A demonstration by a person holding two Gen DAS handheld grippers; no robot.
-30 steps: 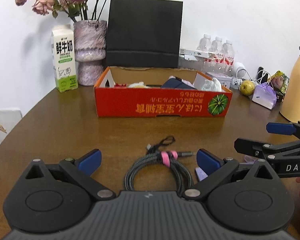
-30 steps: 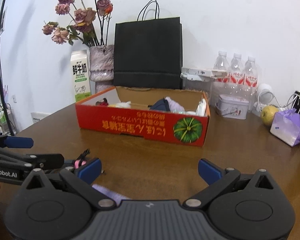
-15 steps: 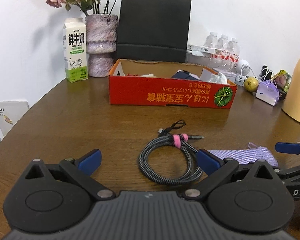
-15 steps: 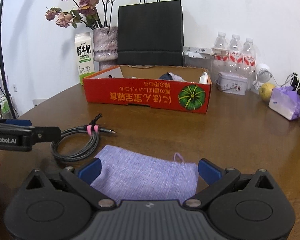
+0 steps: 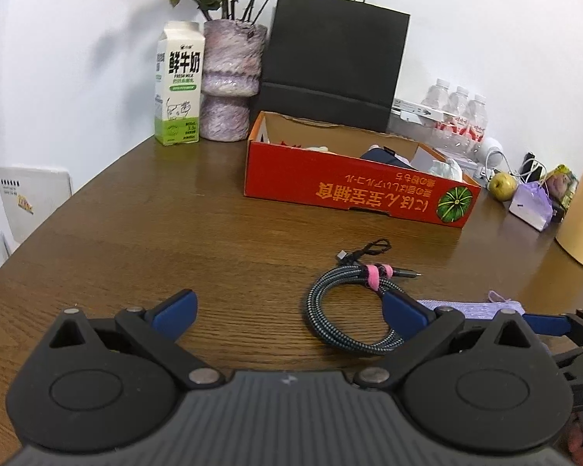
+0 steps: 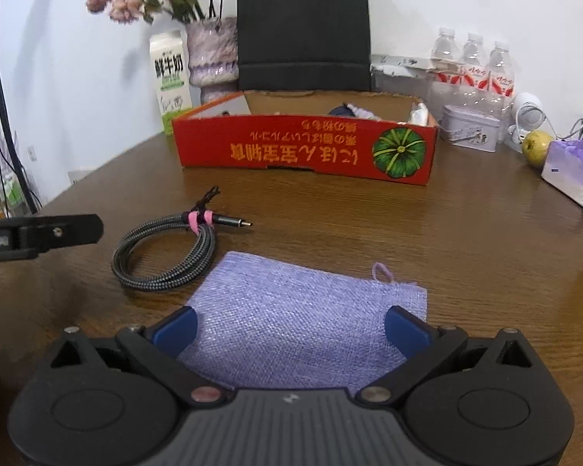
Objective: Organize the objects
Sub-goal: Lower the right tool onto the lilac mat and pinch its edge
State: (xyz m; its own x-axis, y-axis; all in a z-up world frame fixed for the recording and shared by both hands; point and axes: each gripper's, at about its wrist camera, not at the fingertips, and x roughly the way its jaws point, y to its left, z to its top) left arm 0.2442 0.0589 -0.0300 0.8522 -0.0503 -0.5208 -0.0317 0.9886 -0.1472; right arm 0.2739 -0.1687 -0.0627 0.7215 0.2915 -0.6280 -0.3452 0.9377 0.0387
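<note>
On the wooden table [image 6: 466, 240], in front of the red cardboard box [image 6: 307, 151], two loose things wait to be put away: a coiled braided cable [image 6: 167, 252] bound with a pink tie, and a flat lilac woven pouch [image 6: 303, 318] just beside it, the two nearly touching. Seen from the right wrist, the pouch lies dead ahead at twelve o'clock, its near part between the spread blue pads, with the cable at about ten o'clock. The right gripper [image 6: 289, 328] is released and holds nothing. From the left wrist, the cable [image 5: 349, 310] sits at about one o'clock, the box [image 5: 353, 186] beyond it; the left gripper [image 5: 287, 312] is likewise spread wide and empty.

My judgement is that this is the approach before a pick, with nothing yet grasped. The box already holds several items, so both things likely go there. The pouch is thin and flat on the wood, so the right jaws would need to come down low and pinch an edge or bunch the fabric. The cable offers an easier hold near its pink tie.
</note>
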